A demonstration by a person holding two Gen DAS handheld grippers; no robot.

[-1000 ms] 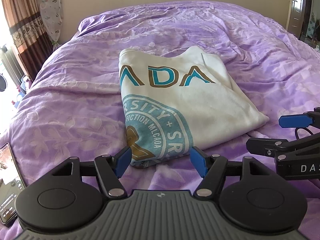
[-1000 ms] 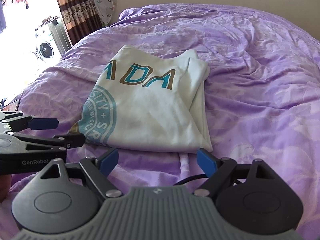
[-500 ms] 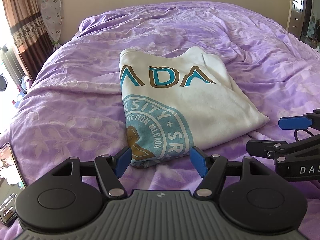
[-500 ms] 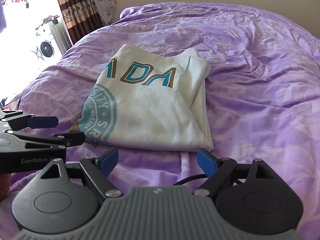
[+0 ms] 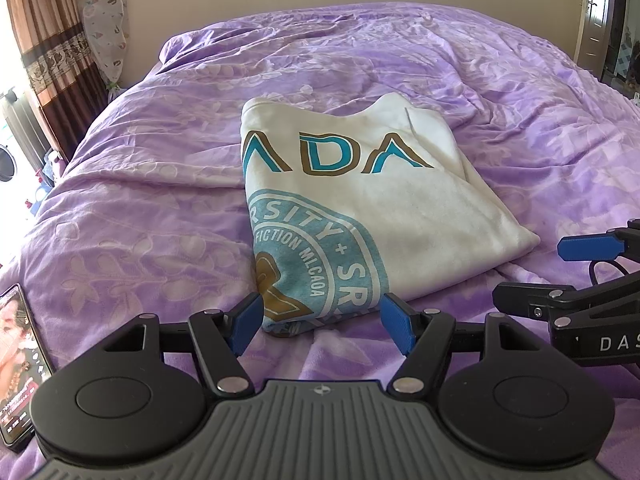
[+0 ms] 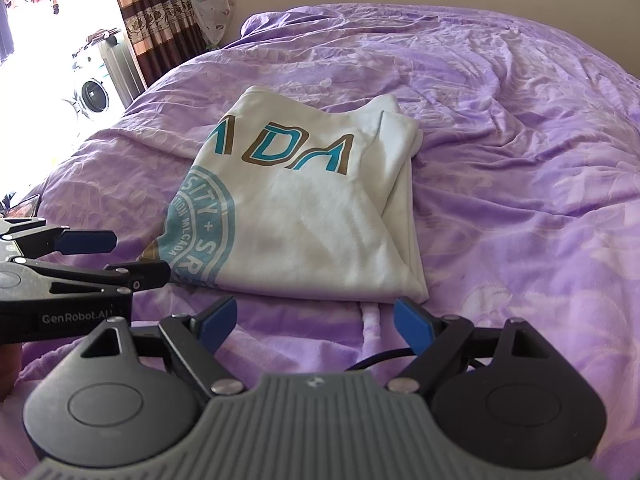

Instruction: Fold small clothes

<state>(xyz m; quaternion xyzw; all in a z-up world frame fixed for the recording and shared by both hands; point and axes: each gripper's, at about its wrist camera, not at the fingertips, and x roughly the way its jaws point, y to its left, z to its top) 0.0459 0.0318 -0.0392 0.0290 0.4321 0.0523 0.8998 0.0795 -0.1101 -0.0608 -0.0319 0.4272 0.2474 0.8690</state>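
A white T-shirt (image 5: 360, 184) with teal and brown lettering and a round teal print lies folded into a rectangle on the purple bedspread (image 5: 140, 208). The right wrist view shows the same T-shirt (image 6: 304, 216) from its right side. My left gripper (image 5: 322, 322) stands open just short of the shirt's near left corner, nothing between its blue pads. My right gripper (image 6: 314, 322) is open as well, a little back from the shirt's near edge. Each gripper shows at the side of the other's view: the right gripper (image 5: 568, 268), the left gripper (image 6: 108, 256).
A phone (image 5: 16, 360) with a lit screen lies on the bed at my near left. Brown curtains (image 6: 156, 20) and a washing machine (image 6: 94, 96) stand beyond the bed's left side. A door (image 5: 596, 20) is at the far right. A black cable (image 6: 384, 358) trails near my right gripper.
Almost nothing: both grippers stay open and have drifted only slightly; the shirt has not moved.
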